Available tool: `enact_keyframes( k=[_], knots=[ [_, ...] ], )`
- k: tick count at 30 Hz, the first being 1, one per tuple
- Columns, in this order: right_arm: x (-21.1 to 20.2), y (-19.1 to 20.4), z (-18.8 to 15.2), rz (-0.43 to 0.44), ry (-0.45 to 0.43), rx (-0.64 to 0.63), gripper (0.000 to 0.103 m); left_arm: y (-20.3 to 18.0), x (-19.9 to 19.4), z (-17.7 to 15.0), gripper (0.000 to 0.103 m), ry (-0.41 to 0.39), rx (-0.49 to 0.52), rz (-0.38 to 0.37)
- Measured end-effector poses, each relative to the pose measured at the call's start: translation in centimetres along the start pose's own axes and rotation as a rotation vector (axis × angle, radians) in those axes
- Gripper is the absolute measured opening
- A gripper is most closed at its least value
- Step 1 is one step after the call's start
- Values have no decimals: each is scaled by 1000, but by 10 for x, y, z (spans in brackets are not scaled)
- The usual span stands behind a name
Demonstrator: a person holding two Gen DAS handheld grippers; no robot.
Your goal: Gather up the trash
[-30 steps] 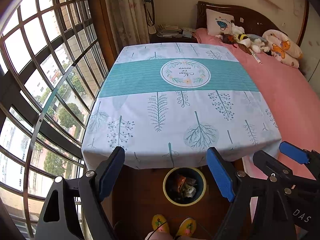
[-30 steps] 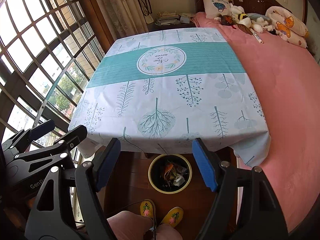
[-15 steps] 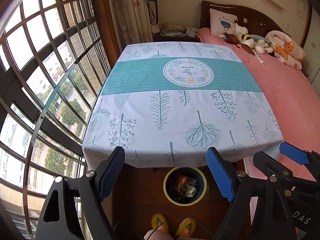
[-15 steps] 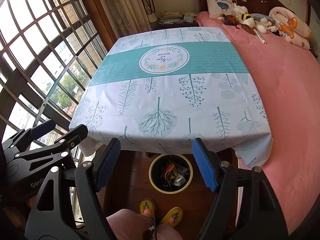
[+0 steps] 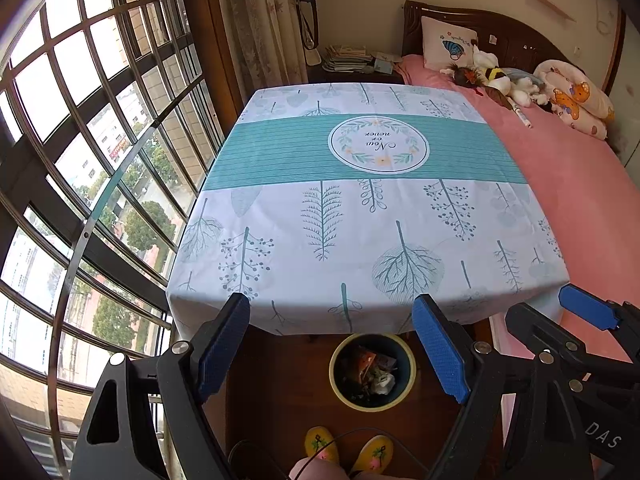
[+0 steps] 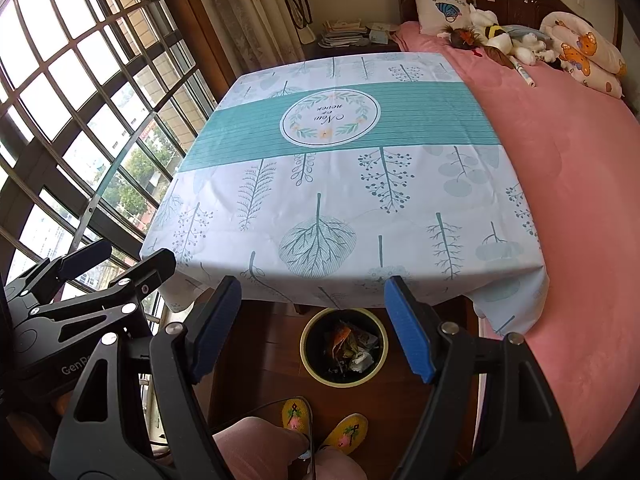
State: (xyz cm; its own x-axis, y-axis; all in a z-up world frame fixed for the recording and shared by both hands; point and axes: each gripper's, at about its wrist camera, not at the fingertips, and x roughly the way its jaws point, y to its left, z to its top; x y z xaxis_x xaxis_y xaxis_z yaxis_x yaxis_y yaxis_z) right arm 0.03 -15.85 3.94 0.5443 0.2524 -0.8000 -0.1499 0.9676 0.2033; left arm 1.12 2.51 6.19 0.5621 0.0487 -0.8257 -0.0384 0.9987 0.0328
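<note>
Seen against the trash bin [image 5: 372,372] on the floor below the worktop [image 5: 360,216], the left gripper [image 5: 340,344] hangs above it, fingers wide apart and empty. The trash [image 6: 352,350] inside looks light, crumpled and soft, best pinched at a fold. The right gripper [image 6: 316,328] is equally spread and holds nothing.

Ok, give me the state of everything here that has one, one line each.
left gripper: open, holding nothing
right gripper: open, holding nothing
trash bin: upright on the floor, trash inside
tablecloth: spread flat, nothing on it
curtain: drawn aside
</note>
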Motion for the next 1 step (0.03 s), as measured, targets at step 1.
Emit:
enact_keyframes(
  k=[1],
  knots=[
    [0, 0, 0, 0, 0, 1, 72, 0, 0, 0, 85, 0, 0, 0]
  ],
)
